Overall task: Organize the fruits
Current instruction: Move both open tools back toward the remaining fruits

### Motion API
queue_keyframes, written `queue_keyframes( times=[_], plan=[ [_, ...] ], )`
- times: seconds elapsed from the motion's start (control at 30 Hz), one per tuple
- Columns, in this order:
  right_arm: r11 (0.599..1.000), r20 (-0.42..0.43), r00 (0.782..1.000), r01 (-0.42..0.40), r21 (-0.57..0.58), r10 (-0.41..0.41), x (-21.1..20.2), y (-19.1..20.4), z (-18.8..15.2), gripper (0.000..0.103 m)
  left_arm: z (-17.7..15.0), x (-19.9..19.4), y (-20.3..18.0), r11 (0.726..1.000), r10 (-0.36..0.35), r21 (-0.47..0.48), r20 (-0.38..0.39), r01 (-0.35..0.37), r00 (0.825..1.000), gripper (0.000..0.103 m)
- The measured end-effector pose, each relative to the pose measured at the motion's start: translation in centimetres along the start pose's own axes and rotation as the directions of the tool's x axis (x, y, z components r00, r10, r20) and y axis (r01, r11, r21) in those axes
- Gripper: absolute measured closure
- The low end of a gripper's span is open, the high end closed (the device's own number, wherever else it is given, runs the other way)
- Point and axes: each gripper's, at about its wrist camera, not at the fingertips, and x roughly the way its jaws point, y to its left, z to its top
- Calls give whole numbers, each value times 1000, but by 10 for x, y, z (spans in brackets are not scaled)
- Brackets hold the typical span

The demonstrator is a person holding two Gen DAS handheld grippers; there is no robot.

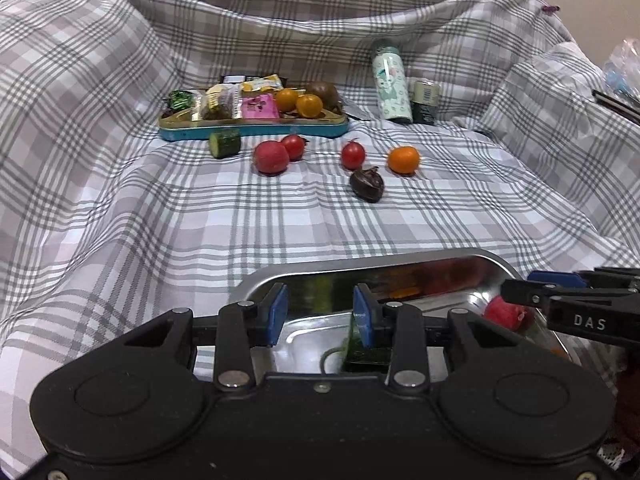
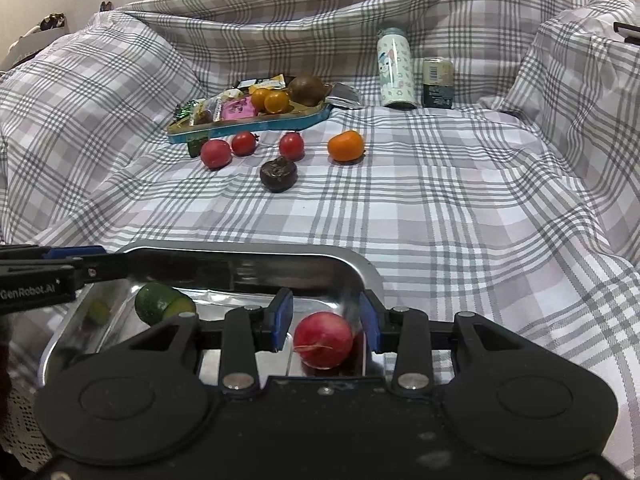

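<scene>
Fruits are split between two places, taking the steel tray (image 2: pixel 360 268) as the landmark. Inside it lie a cut cucumber piece (image 2: pixel 162 304) toward its left end and a red round fruit (image 2: pixel 323 339) toward its right end. Well beyond the tray, on the checked cloth (image 2: pixel 440 208), sit a second red round fruit (image 2: pixel 216 153), two cherry tomatoes (image 2: pixel 244 143) (image 2: pixel 291 145), a small orange (image 2: pixel 346 145), a dark wrinkled fruit (image 2: pixel 279 175) and another cucumber stub (image 1: pixel 225 143). Farther still is a blue snack tin (image 1: pixel 256 130) holding packets and a few more fruits.

The right tongs (image 2: pixel 325 324) stand apart, straddling the red fruit in the tray without pinching it. The left tongs (image 1: pixel 321 312) are likewise apart over the tray; the cucumber piece sits just by the right-hand pad, and I cannot tell whether it touches.

As for handling, I judge all of these light. The tomatoes look thin-skinned and smooth, so they would likely slip or burst under a hard squeeze; take them across the widest part, gently. The orange seems firmer and grippier. The wrinkled dark fruit looks soft, so light pressure suits it. The cucumber stub is stiff; hold it on its curved skin, not the wet cut faces.
</scene>
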Motion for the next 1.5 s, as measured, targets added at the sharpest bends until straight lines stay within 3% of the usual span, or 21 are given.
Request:
queue_keyframes(
  times=[0.3, 0.57, 0.8, 1.03, 1.5],
  plan=[
    [1000, -10, 1000, 6, 19, -6, 0, -5, 20, 64, 17, 1, 10, 997, 60, -38, -3, -60, 998, 58],
    [1000, 47, 999, 5, 11, -6, 15, -12, 67, 63, 61, 11, 15, 995, 98, -21, 67, -97, 993, 58],
    [1000, 114, 993, 11, 28, -14, 41, -17, 115, 63, 112, 46, 32, 984, 166, -83, 91, -159, 982, 58],
    [999, 141, 989, 33, 23, -36, 78, -19, 148, 63, 140, 86, 46, 970, 225, -113, 94, -214, 970, 58],
    [997, 155, 985, 74, 24, -77, 143, -17, 165, 63, 161, 148, 57, 957, 275, -124, 95, -263, 957, 58]
  ],
)
